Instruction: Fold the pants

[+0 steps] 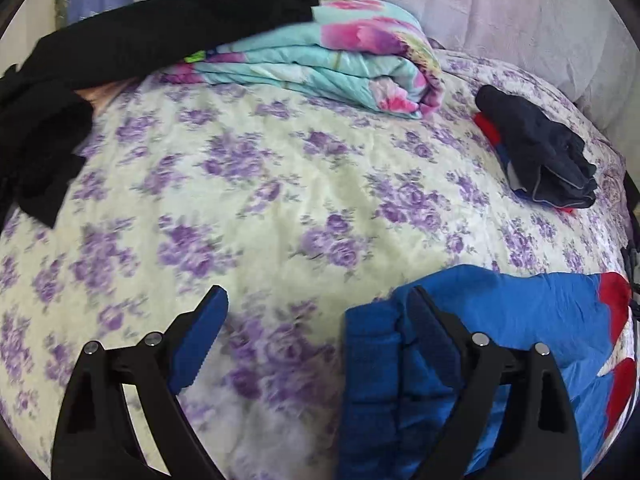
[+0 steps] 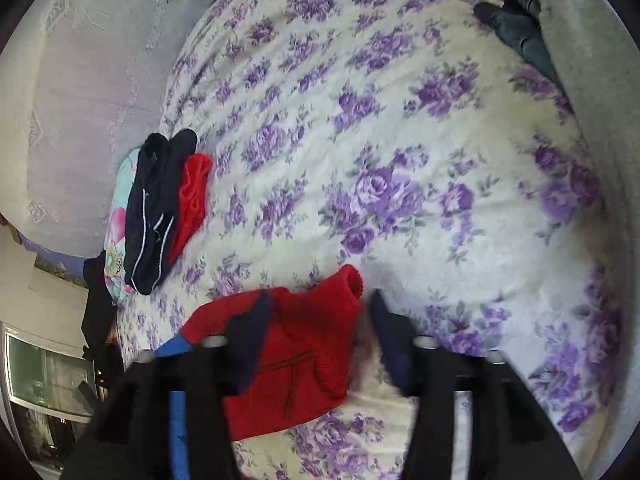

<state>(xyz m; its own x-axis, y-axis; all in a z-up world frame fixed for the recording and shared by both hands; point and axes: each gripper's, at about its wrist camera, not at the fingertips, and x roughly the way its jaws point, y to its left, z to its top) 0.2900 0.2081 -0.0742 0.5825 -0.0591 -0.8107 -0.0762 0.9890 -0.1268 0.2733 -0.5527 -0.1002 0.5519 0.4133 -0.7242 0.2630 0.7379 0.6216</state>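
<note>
Pants (image 1: 520,340), blue and red, crumpled at near right of bed (image 1: 280,200). Floral bedspread, pale wall (image 1: 480,8) far. Left hand-held gripper (image 1: 316,320) spread, empty. Right hand-held gripper (image 2: 316,312) half-spread around red part, grip unclear. Folded quilt (image 1: 340,64), black garment (image 1: 160,36) far; dark folded clothes (image 1: 540,152) right.

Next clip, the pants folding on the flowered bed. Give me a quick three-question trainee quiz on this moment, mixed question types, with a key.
1. True or false: the left gripper is clamped on the black garment.
2. What lies under the right gripper? A) red and blue pants B) the folded floral blanket C) a pillow
3. Fill in: a folded dark garment lies on the purple-flowered ____.

Key: 1 false, its jaws stand open; 2 A; 3 bedspread.
</note>
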